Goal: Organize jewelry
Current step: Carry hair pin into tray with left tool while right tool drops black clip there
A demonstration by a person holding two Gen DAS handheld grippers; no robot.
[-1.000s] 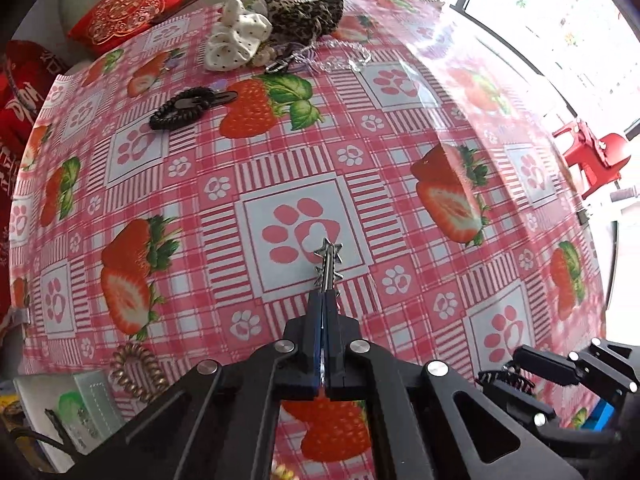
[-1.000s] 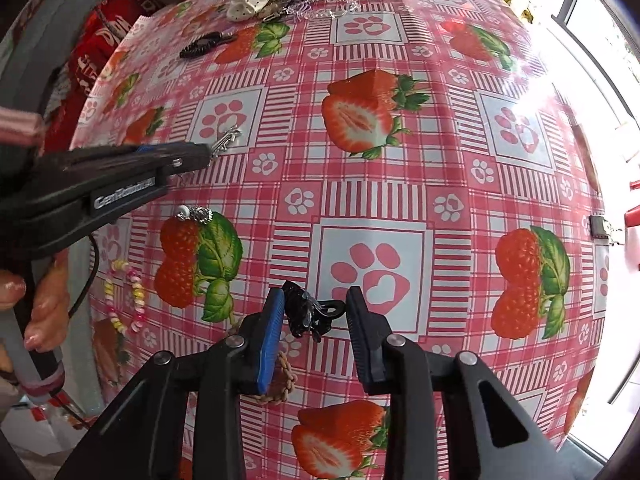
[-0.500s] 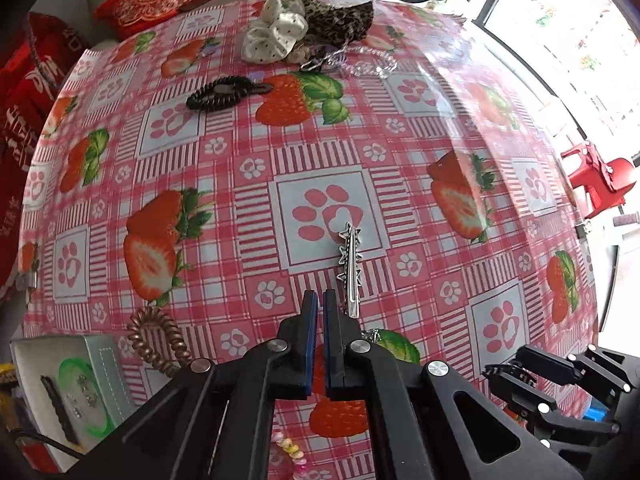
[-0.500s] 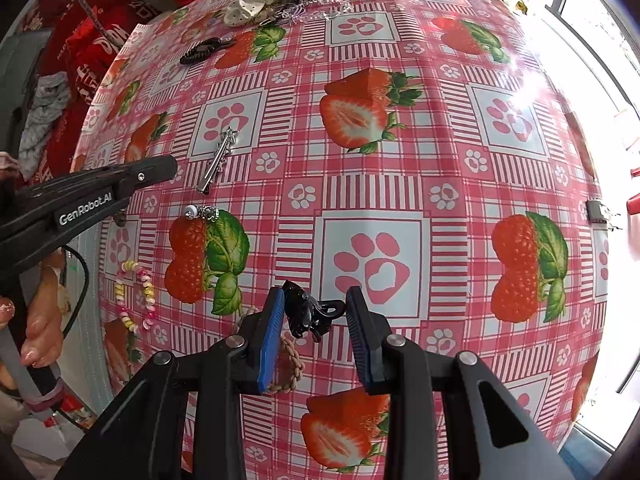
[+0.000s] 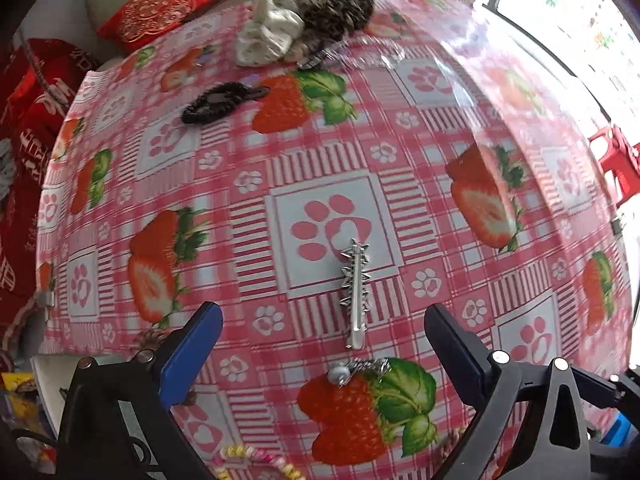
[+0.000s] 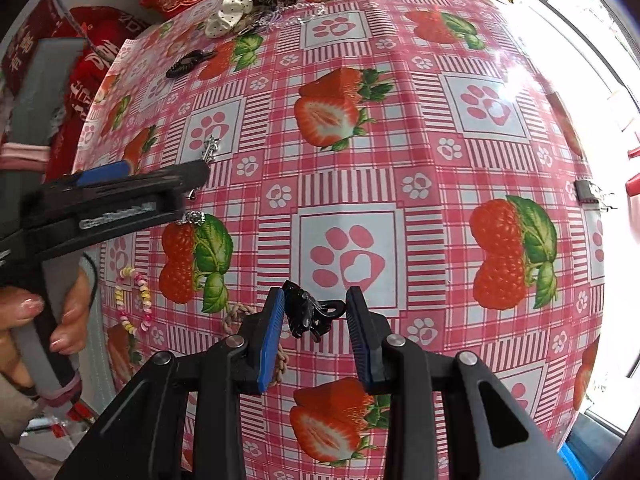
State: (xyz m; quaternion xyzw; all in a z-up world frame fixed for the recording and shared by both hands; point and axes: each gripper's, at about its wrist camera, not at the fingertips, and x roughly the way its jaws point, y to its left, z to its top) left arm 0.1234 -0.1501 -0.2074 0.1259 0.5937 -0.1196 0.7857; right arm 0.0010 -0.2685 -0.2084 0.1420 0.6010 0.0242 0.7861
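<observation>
A silver star hair clip lies flat on the strawberry tablecloth, between and just ahead of my left gripper's wide-open jaws; it also shows in the right wrist view. A small silver earring lies just below it. My right gripper is partly open, and a small black claw clip rests against its left finger. A pastel bead bracelet and a braided cord lie nearby.
At the far end lie a white scrunchie, a leopard scrunchie, a clear chain and a black coil hair tie with clip. A red cushion sits beyond the table. A box stands at the lower left edge.
My left gripper let go of the silver star clip, which now lies on the cloth, and its jaws opened wide. The right gripper has not moved.
</observation>
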